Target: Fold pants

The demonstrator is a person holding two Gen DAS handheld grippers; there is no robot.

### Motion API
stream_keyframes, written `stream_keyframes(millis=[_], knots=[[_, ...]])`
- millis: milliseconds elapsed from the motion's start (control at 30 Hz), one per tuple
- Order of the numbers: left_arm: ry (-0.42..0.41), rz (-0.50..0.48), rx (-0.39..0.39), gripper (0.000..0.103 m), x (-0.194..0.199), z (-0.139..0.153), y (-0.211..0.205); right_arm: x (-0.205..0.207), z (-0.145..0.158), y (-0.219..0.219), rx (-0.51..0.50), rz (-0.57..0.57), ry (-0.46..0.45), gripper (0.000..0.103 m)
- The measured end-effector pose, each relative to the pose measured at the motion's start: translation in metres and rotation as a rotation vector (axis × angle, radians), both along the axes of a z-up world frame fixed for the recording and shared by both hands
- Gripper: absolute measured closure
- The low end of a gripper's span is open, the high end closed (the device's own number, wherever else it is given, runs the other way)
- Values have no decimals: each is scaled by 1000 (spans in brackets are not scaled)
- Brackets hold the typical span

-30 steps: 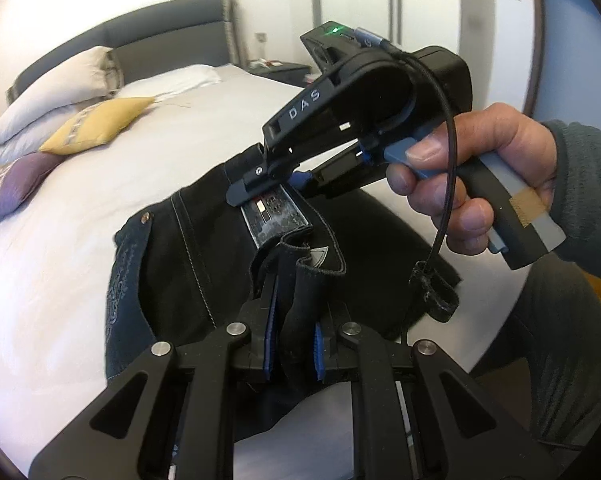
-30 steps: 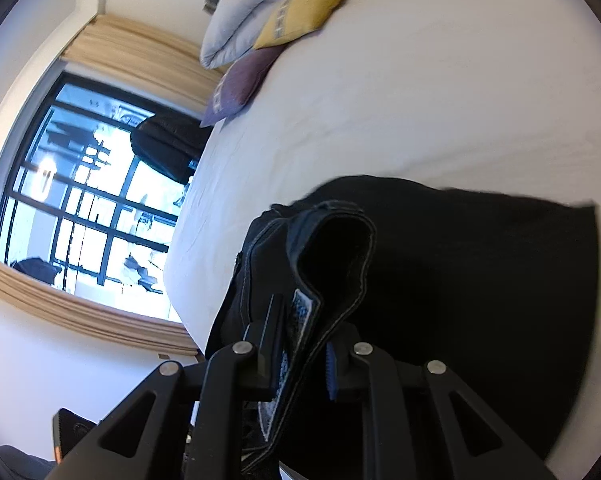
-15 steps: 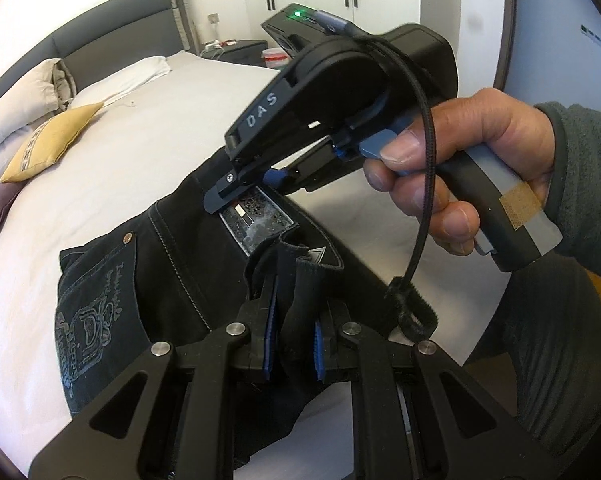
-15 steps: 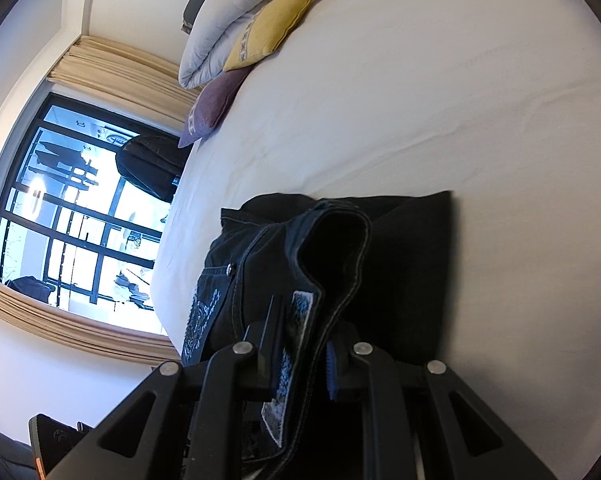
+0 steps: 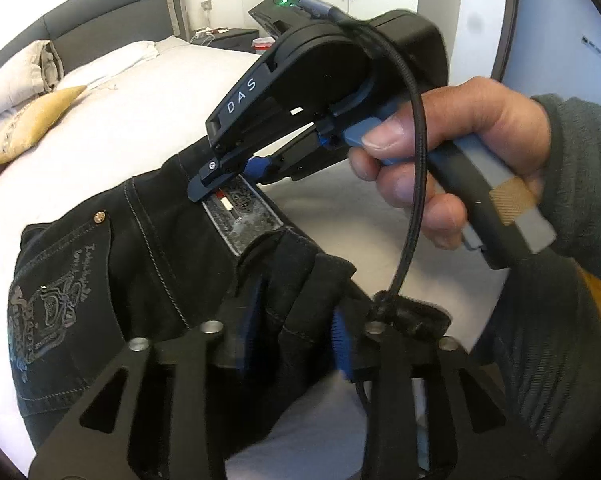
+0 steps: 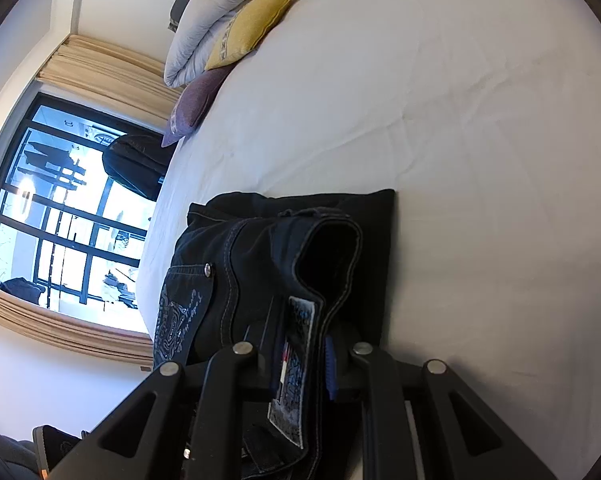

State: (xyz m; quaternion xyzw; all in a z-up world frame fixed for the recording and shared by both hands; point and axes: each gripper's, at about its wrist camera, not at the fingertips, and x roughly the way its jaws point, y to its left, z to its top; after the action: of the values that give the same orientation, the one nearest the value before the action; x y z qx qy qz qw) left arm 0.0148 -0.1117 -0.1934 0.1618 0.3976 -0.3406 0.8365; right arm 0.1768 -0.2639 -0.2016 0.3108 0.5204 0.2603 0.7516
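Low in both frames, black pants [image 5: 148, 264] lie folded on a white bed [image 6: 440, 120]. Left gripper [image 5: 296, 320] has just been opening, waistband loose between its jaws. Right gripper [image 6: 300, 356] pinches the waistband.

We see pants [image 5: 148, 256]: dark matt denim, pale stitching, shiny metal rivet, worn patch. Bed [image 6: 440, 128]: smooth white cotton-like sheet, faint creases. Right gripper [image 5: 236, 172]: matt black plastic. We note yellow cushion [image 6: 256, 20]: soft woven cloth.
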Motion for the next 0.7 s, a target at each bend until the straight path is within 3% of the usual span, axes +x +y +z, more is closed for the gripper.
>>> stream_keyframes(millis=[33, 67, 200, 333, 400, 500, 600, 700], knots=[[22, -10, -23, 50, -3, 2, 2, 0, 0, -1, 3, 0, 1, 85], [38, -11, -53, 49, -7, 6, 9, 0, 1, -2, 7, -4, 2, 85], [63, 13, -108, 48, -23, 33, 48, -4, 9, -10, -1, -33, 2, 74], [30, 92, -153, 48, -22, 64, 102, -15, 31, -32, -62, -128, -26, 63], [-3, 130, -167, 48, -11, 78, 123, -27, 48, -36, -6, -144, -71, 63], [-21, 202, -206, 48, 16, 89, 158, -52, 73, -19, 163, -97, -163, 62], [17, 252, -203, 48, 46, 77, 175, -73, 71, 11, 270, -18, -185, 52], [130, 300, -157, 48, 64, 28, 179, -82, 25, 38, 240, 8, -62, 49]])
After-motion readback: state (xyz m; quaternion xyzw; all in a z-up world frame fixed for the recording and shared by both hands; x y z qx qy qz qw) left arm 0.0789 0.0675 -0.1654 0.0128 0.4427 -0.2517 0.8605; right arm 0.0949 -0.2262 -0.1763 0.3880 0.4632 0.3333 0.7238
